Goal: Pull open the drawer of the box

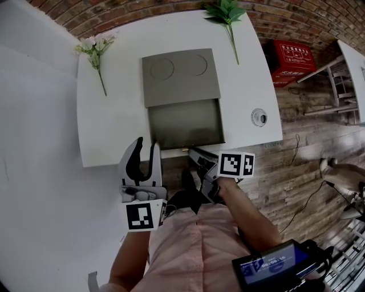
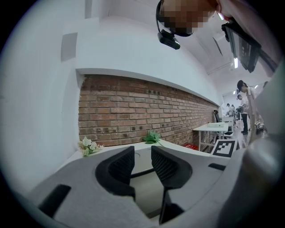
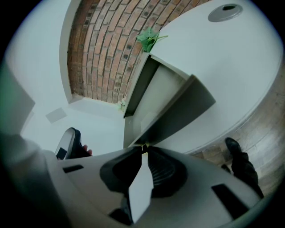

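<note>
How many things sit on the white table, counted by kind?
Grey rectangular box, its drawer pulled out: 1
Plant sprigs: 2 (white-flowered sprig, green leafy sprig)
Round silver cap: 1
Total: 4

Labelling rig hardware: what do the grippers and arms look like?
The left gripper and right gripper each have a pale grey shell, black ribbed pads and a cube with black-and-white square markers. The person wears a pink shirt.

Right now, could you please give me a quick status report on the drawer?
Left gripper open, empty. Right gripper shut on the drawer handle. Drawer pulled well out of the box. Nothing blocking it.
</note>
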Demonstrator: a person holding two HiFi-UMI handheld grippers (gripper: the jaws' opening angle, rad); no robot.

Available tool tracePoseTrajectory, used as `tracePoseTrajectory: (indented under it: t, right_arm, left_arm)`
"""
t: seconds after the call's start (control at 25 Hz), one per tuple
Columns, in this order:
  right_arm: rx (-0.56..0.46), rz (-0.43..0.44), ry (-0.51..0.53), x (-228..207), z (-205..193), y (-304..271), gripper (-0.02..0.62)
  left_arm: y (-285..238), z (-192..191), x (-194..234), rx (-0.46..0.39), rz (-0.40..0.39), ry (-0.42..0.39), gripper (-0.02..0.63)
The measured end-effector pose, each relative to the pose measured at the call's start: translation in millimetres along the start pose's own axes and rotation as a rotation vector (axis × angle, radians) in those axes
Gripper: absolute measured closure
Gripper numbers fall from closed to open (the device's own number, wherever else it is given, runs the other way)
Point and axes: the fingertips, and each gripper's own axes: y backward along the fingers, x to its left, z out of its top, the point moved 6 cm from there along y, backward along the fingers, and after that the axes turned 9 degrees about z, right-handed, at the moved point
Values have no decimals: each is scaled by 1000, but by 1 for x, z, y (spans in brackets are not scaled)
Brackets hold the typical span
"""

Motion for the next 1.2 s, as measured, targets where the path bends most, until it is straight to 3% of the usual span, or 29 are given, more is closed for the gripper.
tracePoseTrajectory:
  t: [1.2]
  right_arm:
    - [-13, -1, -2, -1, -11, 4, 546]
  left_arm:
    - [6, -2, -1, -13, -28, -4, 483]
